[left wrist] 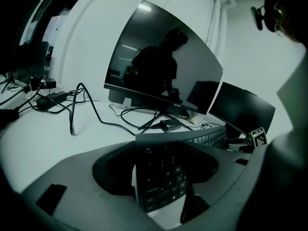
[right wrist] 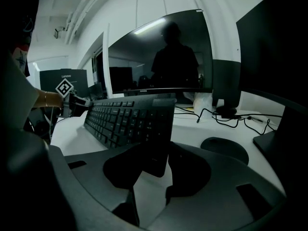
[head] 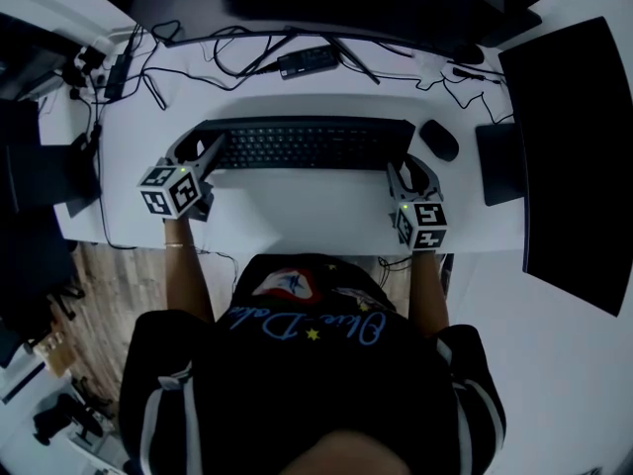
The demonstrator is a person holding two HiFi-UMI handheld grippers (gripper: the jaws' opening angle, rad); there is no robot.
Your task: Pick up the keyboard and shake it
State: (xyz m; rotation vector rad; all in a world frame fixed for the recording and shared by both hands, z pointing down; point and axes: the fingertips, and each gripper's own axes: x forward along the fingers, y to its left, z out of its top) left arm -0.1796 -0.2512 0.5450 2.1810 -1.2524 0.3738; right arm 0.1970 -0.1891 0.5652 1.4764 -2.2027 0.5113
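A long black keyboard (head: pixel 302 144) lies across the white desk (head: pixel 297 216) in the head view, with a gripper at each end. My left gripper (head: pixel 203 158) is shut on the keyboard's left end (left wrist: pixel 166 172), which stands tilted between the jaws (left wrist: pixel 159 189). My right gripper (head: pixel 404 174) is shut on the right end. In the right gripper view the keyboard (right wrist: pixel 125 119) slants up and away from the jaws (right wrist: pixel 154 165), and its near corner hangs above the desk.
A black mouse (head: pixel 439 139) sits just right of the keyboard, beside a dark flat pad (head: pixel 499 163). A wide monitor (left wrist: pixel 161 71) stands behind, a second dark screen (head: pixel 579 156) to the right. Cables and a power brick (head: pixel 309 61) lie along the back.
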